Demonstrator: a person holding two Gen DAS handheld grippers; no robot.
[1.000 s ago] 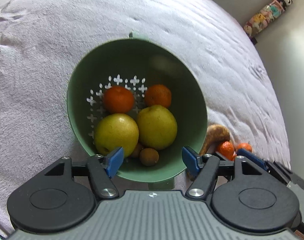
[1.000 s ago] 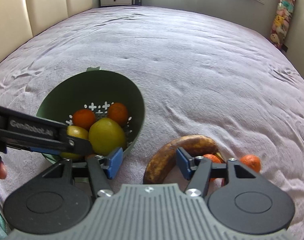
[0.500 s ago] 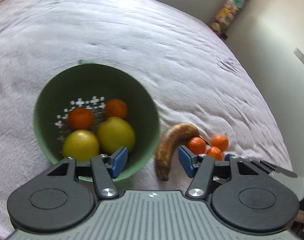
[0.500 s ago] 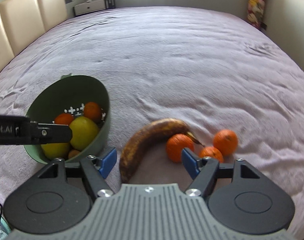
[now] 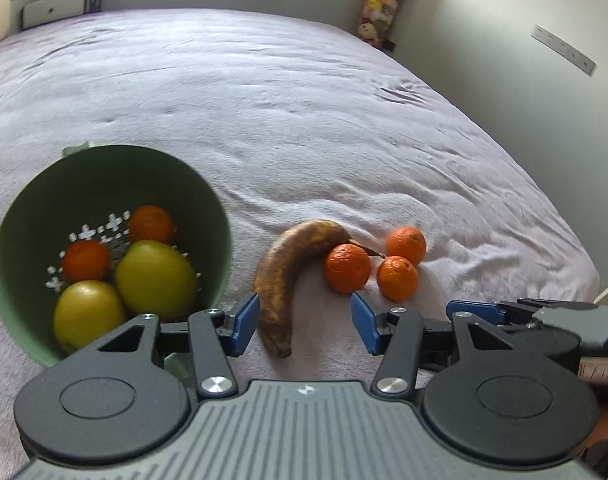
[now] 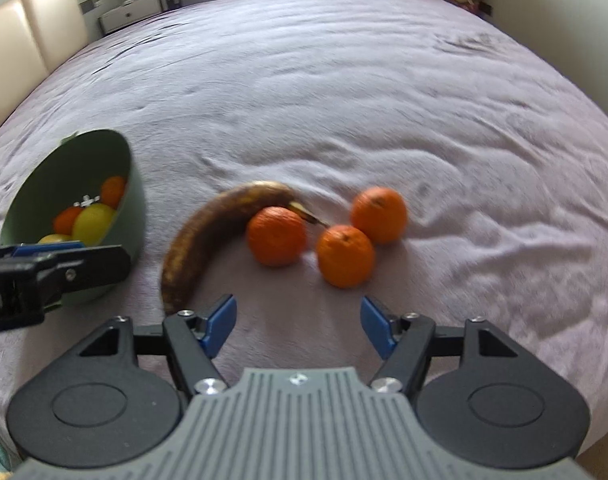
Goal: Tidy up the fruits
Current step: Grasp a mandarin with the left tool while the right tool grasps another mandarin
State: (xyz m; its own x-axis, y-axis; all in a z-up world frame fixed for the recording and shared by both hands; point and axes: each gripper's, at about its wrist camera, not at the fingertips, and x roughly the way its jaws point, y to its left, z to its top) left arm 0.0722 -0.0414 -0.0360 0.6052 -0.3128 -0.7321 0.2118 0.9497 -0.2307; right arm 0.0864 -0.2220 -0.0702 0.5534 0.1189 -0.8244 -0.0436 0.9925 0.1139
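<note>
Fingers on both the left gripper (image 5: 305,322) and right gripper (image 6: 297,326) are spread, empty. Banana (image 6: 207,236) and three oranges (image 6: 345,255) lie by the bed's near edge, beside the bowl (image 5: 207,200). A nudged orange could roll off.

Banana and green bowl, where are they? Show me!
banana (image 6: 199,240), right wrist view, middle of its brown curved body.
green bowl (image 5: 213,216), left wrist view, inner wall near the right rim.

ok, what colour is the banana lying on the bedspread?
Mostly dark brown, overripe curved banana; clearest in the right wrist view.
</note>
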